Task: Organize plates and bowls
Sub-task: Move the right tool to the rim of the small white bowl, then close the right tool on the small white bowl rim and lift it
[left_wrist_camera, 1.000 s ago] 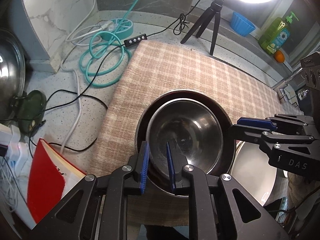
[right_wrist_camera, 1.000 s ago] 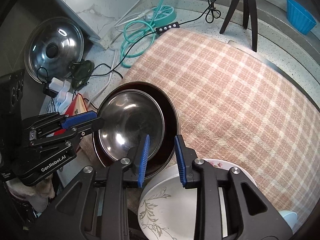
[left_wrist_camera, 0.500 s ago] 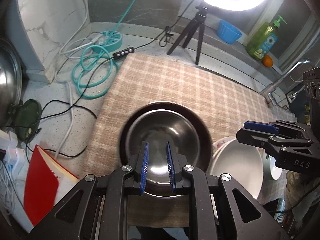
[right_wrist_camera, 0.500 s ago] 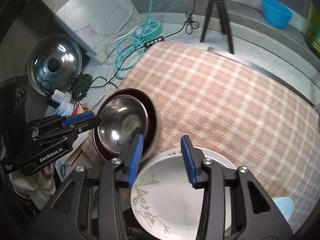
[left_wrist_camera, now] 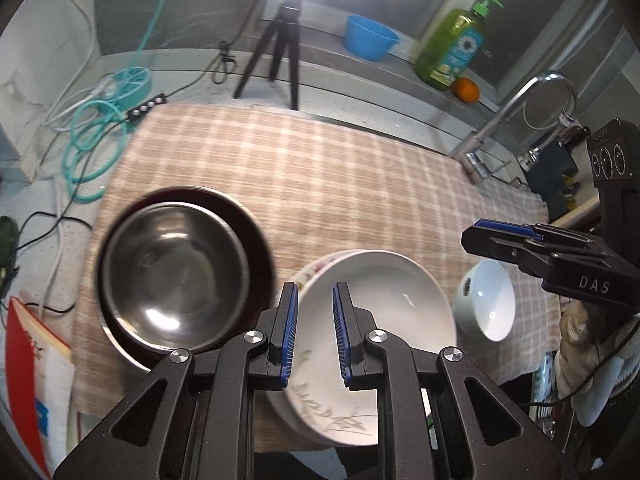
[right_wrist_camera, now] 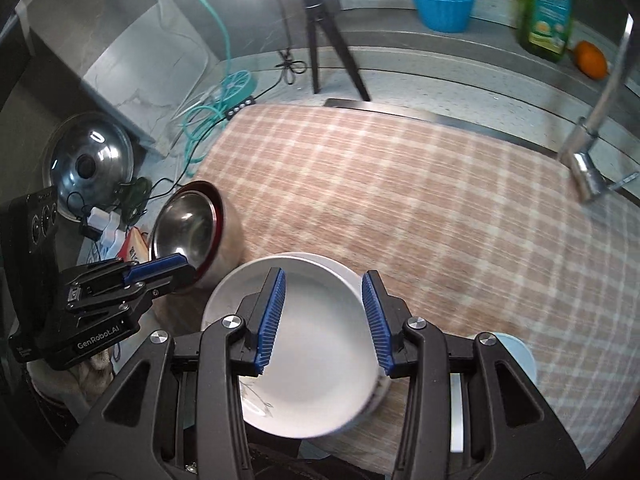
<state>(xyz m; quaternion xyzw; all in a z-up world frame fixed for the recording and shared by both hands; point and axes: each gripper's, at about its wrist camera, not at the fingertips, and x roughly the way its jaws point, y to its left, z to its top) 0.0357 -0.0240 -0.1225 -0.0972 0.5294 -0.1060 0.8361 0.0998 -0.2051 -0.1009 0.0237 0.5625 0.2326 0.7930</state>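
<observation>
A steel bowl (left_wrist_camera: 172, 272) sits nested in a dark red bowl (left_wrist_camera: 258, 240) on the left of the checked cloth. To its right lies a stack of white plates (left_wrist_camera: 384, 300), the top one painted with a grey sprig. A small white bowl (left_wrist_camera: 488, 300) stands further right. My left gripper (left_wrist_camera: 314, 332) hovers over the plates' left rim, its jaws a narrow gap apart with nothing between them. My right gripper (right_wrist_camera: 324, 316) hangs open above the top plate (right_wrist_camera: 320, 360), not touching it. In the right wrist view the left gripper (right_wrist_camera: 176, 270) is in front of the steel bowl (right_wrist_camera: 180, 228).
The checked cloth (left_wrist_camera: 320, 176) covers the counter. Behind it stand a tripod (left_wrist_camera: 286, 48), a blue basin (left_wrist_camera: 370, 40), a green soap bottle (left_wrist_camera: 452, 44) and an orange (left_wrist_camera: 468, 90). A tap (left_wrist_camera: 520, 112) rises at the right. Teal cable (left_wrist_camera: 92, 132), a red book (left_wrist_camera: 28, 380) and a pot lid (right_wrist_camera: 88, 164) lie left.
Both grippers have moved right, from over the steel bowl to over the white plates. The right jaws have widened. The steel bowl stays nested in the red bowl.
</observation>
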